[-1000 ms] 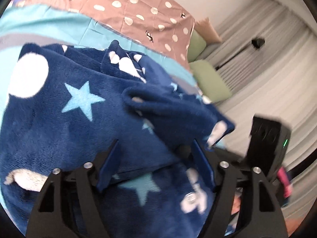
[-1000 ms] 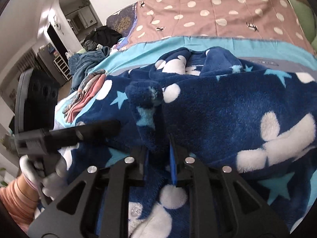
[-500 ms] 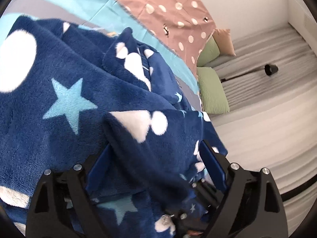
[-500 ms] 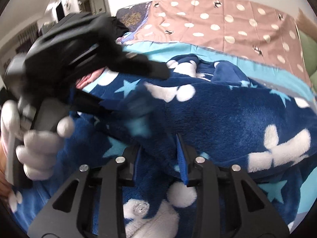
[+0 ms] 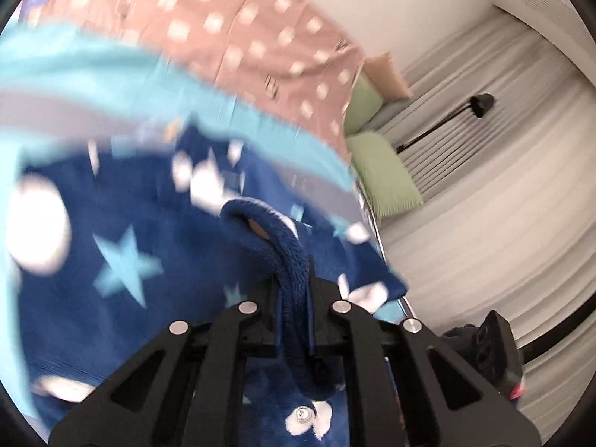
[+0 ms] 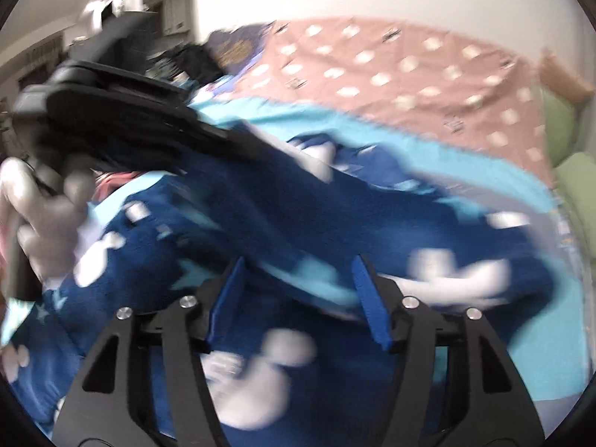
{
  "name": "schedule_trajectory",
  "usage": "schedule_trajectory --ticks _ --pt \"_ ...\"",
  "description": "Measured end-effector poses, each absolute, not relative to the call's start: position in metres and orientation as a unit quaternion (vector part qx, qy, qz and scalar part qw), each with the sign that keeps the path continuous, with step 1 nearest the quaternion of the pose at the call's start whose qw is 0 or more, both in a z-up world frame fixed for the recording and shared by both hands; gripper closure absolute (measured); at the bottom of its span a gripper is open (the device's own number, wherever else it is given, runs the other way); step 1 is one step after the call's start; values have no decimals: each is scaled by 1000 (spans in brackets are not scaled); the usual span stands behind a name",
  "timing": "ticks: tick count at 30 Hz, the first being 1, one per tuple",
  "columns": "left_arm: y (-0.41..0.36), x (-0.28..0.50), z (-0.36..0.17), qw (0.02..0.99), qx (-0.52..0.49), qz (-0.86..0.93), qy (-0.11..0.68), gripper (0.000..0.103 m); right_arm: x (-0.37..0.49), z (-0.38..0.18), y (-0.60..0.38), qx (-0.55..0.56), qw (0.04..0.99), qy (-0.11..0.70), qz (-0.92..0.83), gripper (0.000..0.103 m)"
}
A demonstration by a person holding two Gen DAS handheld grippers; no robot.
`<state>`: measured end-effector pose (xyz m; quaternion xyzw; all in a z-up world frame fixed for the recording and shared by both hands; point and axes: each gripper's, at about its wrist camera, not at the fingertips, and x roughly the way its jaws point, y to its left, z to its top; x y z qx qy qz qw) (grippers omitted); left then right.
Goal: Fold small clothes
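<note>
Bedding under everything: a turquoise sheet point(image 5: 93, 63) with a pink dotted cover point(image 5: 231, 26) behind it, green pillows point(image 5: 383, 171) at the wall. Navy fleece garment point(image 5: 123, 231) with stars and white blobs lay spread on the sheet, both views blurred. My left gripper point(image 5: 292, 298) was clamped on a raised fold of that fleece. My right gripper point(image 6: 298, 298) had its blue pads wide apart over the fabric, gripping nothing.
</note>
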<state>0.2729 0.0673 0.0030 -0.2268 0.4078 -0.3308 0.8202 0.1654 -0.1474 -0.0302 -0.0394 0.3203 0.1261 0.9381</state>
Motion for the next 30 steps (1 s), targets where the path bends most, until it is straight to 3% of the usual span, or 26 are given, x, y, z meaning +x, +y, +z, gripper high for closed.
schedule_trajectory --ticks 3,5,9,14,15,18,19,21,25,27,30 --pt "88 265 44 859 -180 -309 366 94 159 -24 -196 -18 949 311 54 28" --pt "102 265 54 878 -149 -280 358 94 163 -35 -224 -15 942 337 -3 28" --pt "117 277 27 889 -116 -212 389 89 167 -62 -247 12 918 394 -37 28" --pt "134 282 -16 898 -72 -120 417 85 165 -57 -245 18 924 382 -26 28" --pt "135 280 -16 897 -74 -121 418 85 167 -55 -245 20 926 377 -20 33" --pt "117 272 -10 901 -54 -149 404 78 178 -47 -234 33 928 371 -7 74" --pt "106 268 -8 901 -42 -163 399 72 179 -43 -229 40 929 368 -2 79" --pt "83 258 -11 897 -17 -184 401 63 187 -39 -220 59 930 362 21 80" --pt "52 258 -65 872 67 -161 457 62 212 -78 -206 61 892 448 16 80" --pt "54 249 -77 889 78 -173 418 61 207 -88 -206 63 896 440 14 79" --pt "60 246 -71 887 67 -182 419 61 202 -81 -206 58 895 441 18 79"
